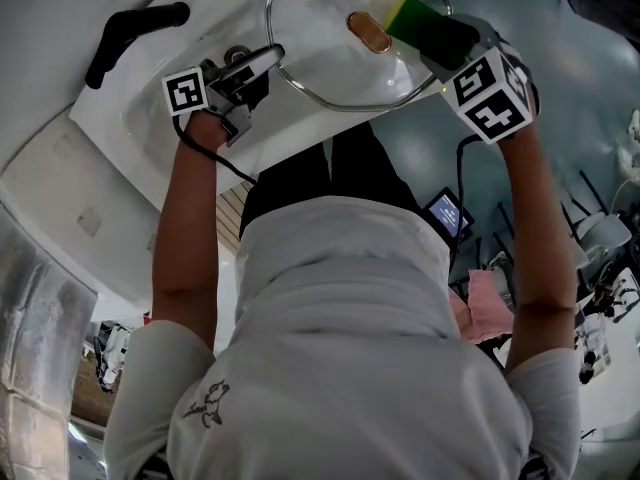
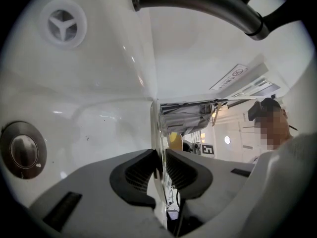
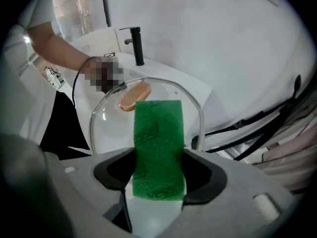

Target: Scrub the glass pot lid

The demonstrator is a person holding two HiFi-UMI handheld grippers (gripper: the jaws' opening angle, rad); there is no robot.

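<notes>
We hold the glass pot lid (image 1: 335, 53) over the white sink (image 1: 130, 118), close to its front edge and clear of the basin floor. Our left gripper (image 1: 262, 63) is clamped on the lid's metal rim at its left side. In the left gripper view the lid (image 2: 157, 128) stands edge-on, and both ribbed pads (image 2: 141, 172) of the left gripper (image 2: 161, 165) press on it. The drain plug (image 2: 23, 150) and the overflow hole (image 2: 63, 25) show in the basin wall to the left of the rim there. The black faucet (image 2: 198, 4) arches overhead.

Our right gripper (image 1: 440, 43) grasps a sponge (image 1: 408, 18), green on one face and yellow on the other. It is at the lid's right side, just beside the copper-coloured knob (image 1: 369, 31). In the right gripper view the jaws of this gripper (image 3: 159, 170) pinch the sponge (image 3: 158, 138) by its long edges. Its green face points away over the glass (image 3: 111, 120), and its far end reaches next to the knob (image 3: 134, 96). We cannot tell whether the sponge touches the glass. The faucet (image 1: 135, 28) stands at the sink's left end.
</notes>
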